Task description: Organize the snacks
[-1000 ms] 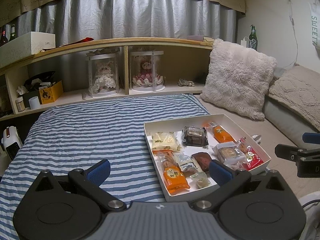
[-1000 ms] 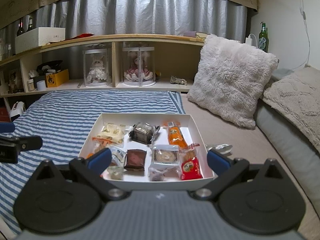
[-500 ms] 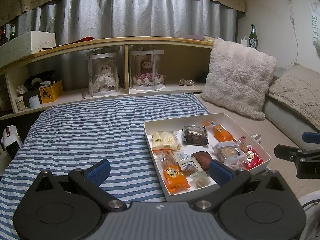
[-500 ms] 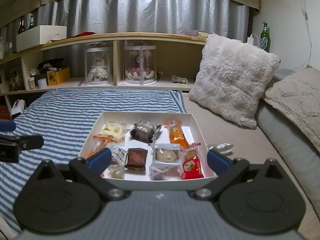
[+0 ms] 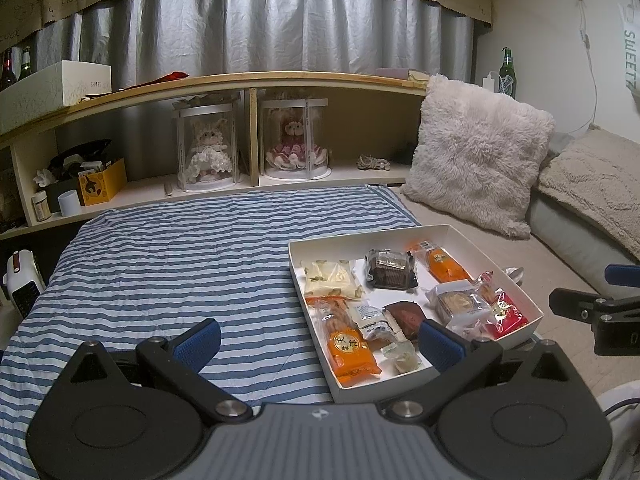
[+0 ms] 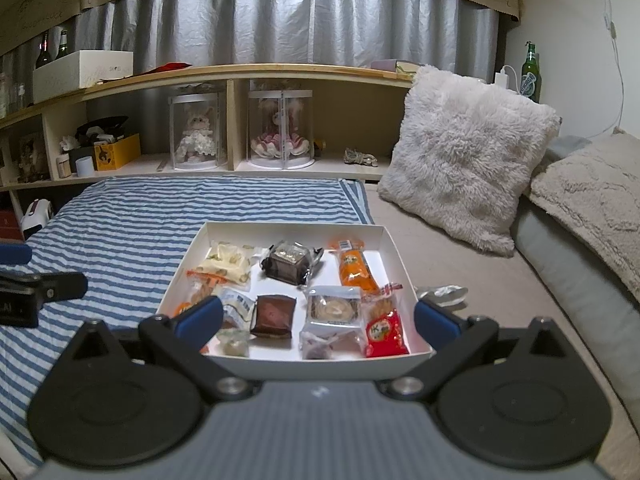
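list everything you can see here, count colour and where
snack box: 1, white, on the bed where striped cover meets beige sheet
wrapped snacks: about ten, orange, red, brown, pale yellow, clear, inside the box
foil wrapper: 1, silver, on the sheet right of the box
striped cover: 1, blue and white, on the bed
fluffy pillow: 1, off-white, leaning behind the box
doll cases: 2, clear, on the shelf
green bottle: 1, by the wall
left gripper: open, black with blue pads, over the box's left edge
right gripper: open, same colours, over the box's near edge
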Demonstrator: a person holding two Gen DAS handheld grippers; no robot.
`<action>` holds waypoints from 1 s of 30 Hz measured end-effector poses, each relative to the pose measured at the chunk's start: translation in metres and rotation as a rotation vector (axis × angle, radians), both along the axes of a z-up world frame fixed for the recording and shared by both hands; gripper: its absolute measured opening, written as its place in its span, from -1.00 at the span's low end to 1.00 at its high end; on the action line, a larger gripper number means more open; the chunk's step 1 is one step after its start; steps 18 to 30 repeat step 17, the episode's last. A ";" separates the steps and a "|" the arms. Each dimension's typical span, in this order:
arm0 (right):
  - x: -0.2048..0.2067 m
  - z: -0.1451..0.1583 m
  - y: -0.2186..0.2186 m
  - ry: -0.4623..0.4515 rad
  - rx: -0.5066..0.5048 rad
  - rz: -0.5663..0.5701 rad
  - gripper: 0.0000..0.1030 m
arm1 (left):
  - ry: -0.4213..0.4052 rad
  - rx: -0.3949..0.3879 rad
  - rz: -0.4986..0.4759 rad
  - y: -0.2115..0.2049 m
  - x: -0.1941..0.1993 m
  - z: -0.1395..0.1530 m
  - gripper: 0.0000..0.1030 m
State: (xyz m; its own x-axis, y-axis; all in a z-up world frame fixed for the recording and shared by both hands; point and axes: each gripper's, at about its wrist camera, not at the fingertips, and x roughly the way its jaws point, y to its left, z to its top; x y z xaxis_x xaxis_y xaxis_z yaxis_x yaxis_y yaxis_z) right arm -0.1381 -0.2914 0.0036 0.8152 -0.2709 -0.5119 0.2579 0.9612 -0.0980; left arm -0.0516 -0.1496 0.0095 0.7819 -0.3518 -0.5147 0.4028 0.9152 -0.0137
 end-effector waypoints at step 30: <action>0.000 -0.002 0.002 0.002 0.002 -0.001 0.99 | 0.009 -0.004 0.006 0.001 -0.001 -0.001 1.00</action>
